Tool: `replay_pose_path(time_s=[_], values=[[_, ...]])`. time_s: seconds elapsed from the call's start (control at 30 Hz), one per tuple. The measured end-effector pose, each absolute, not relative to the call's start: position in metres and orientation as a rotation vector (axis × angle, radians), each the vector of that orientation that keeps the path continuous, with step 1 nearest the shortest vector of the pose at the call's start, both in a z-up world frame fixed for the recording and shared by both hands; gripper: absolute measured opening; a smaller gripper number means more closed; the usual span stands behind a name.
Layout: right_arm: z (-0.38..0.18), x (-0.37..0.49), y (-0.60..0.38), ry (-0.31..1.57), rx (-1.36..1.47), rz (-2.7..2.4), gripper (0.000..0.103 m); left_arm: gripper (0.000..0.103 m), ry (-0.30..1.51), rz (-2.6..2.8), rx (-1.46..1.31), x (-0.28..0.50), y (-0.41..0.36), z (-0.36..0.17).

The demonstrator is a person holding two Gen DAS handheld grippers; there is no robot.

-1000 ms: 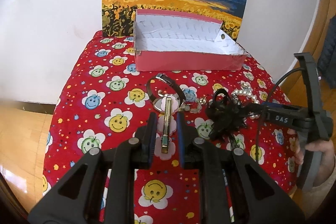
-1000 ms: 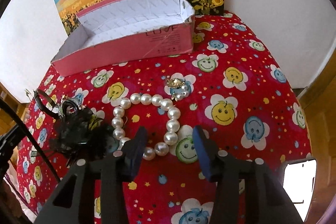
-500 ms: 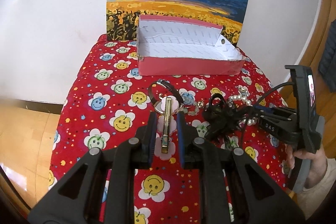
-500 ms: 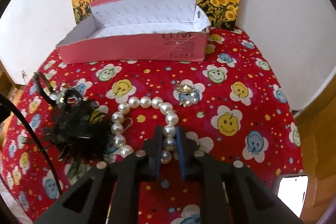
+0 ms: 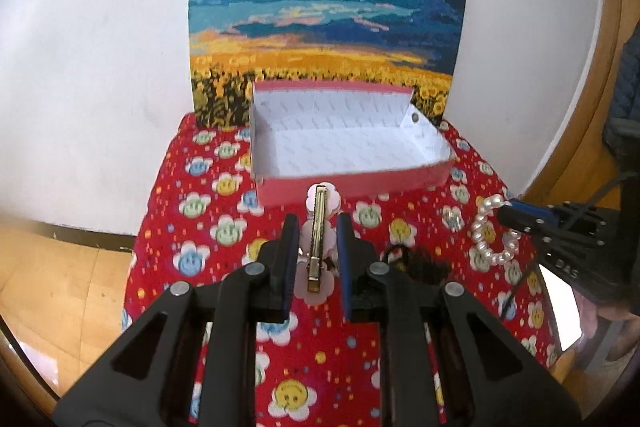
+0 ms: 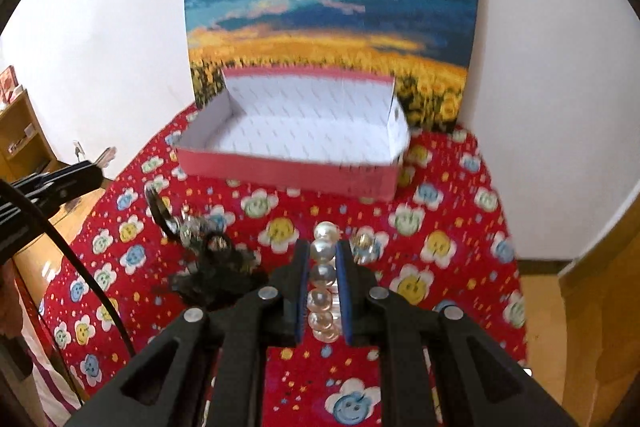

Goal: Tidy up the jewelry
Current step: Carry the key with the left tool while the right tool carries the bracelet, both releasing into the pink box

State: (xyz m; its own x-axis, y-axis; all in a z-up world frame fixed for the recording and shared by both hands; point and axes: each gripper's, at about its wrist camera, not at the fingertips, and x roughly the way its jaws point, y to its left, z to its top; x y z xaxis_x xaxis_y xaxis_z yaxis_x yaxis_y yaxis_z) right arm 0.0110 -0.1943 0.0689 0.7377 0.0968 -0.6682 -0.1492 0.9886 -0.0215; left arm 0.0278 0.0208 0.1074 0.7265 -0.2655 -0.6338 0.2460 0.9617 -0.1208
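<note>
White wall and one sunflower-field painting [image 5: 328, 11] stand behind a tabletop [image 5: 192, 227] covered with red smiley-flower cloth. One pink box [image 5: 348, 151], open and empty, waits at the far side.

Left gripper [image 5: 318, 235] pinches one hair clip [image 5: 318, 227], gold bar on pink flowers, lifted just before the box's near wall. I judge it light and stiff; holding it across the middle of the bar, as now, seems steady.

Right gripper [image 6: 323, 267] has its fingers pressed on one pearl bracelet [image 6: 324, 275], also raised above the cloth. The beads look smooth and round, so they may slip; the loop hangs loosely and could swing.

On the cloth remain one black lace piece [image 6: 216, 275], one watch with dark strap [image 6: 160, 207] and one small crystal ornament [image 6: 362, 245]; the tangled bits near the watch I cannot count.
</note>
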Motion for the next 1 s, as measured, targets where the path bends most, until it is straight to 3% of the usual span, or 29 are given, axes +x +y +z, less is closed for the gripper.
replay_pose_path(time_s=[0.5, 1.0], values=[[0.116, 0.087, -0.191, 0.635, -0.162, 0.122, 0.015, 0.011, 0.691, -0.275, 0.013, 0.116, -0.005, 0.129], [0.069, 0.178, -0.197, 0.727, -0.128, 0.130, 0.015, 0.011, 0.835, -0.277, 0.005, 0.198, -0.034, 0.066]])
